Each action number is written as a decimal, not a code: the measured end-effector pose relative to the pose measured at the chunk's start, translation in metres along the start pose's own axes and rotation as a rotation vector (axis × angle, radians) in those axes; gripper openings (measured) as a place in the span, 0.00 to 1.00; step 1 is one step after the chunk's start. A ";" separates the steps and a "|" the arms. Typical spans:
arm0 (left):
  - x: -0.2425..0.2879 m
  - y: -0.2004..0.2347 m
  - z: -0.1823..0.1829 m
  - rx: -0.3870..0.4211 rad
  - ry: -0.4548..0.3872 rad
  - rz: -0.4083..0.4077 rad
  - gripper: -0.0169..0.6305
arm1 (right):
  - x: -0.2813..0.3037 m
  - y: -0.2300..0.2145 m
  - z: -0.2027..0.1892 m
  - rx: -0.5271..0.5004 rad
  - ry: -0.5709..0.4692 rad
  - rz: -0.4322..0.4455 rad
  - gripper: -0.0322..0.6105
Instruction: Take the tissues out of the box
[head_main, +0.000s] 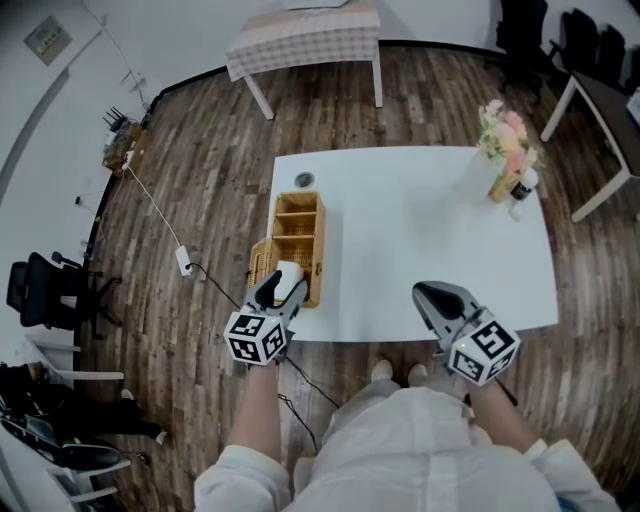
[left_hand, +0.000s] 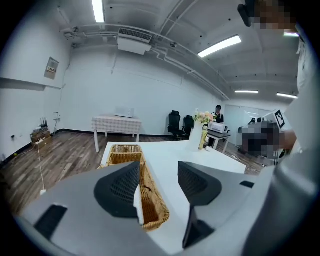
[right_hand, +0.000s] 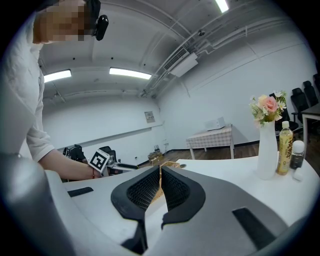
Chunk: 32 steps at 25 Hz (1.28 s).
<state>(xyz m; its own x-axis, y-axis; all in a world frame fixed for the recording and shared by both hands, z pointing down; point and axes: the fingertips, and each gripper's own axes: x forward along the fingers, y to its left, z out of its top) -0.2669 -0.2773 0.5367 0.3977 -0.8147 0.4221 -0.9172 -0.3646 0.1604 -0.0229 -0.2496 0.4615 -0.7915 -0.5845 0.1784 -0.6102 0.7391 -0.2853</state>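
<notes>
A long wicker box (head_main: 299, 232) with compartments lies on the left part of the white table (head_main: 420, 240). My left gripper (head_main: 283, 292) hovers over its near end. In the left gripper view the jaws (left_hand: 159, 172) stand open above the wicker box (left_hand: 126, 155), and a white tissue (left_hand: 138, 202) hangs against the inner side of the left jaw, unpinched. The tissue (head_main: 288, 274) shows white between the fingers from above. My right gripper (head_main: 427, 294) rests at the table's front edge, shut (right_hand: 160, 176) with nothing in it.
A vase of flowers (head_main: 506, 150) and a small bottle (head_main: 523, 186) stand at the table's far right corner. A small round object (head_main: 304, 180) lies beyond the box. A checkered table (head_main: 305, 40) stands farther back, and a cable runs over the floor at the left.
</notes>
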 end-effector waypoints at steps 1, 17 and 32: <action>0.001 0.004 -0.003 0.001 0.011 0.010 0.39 | 0.001 0.000 -0.001 0.000 0.003 -0.001 0.10; 0.026 0.049 -0.048 0.013 0.228 0.112 0.50 | 0.003 -0.002 -0.011 0.006 0.038 -0.014 0.10; 0.047 0.063 -0.099 0.109 0.593 0.161 0.54 | -0.001 -0.014 -0.017 0.027 0.041 -0.043 0.10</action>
<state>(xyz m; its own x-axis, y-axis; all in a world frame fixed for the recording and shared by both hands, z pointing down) -0.3084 -0.2943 0.6551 0.1454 -0.4859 0.8618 -0.9446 -0.3273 -0.0252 -0.0141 -0.2535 0.4808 -0.7657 -0.6009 0.2293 -0.6429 0.7041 -0.3016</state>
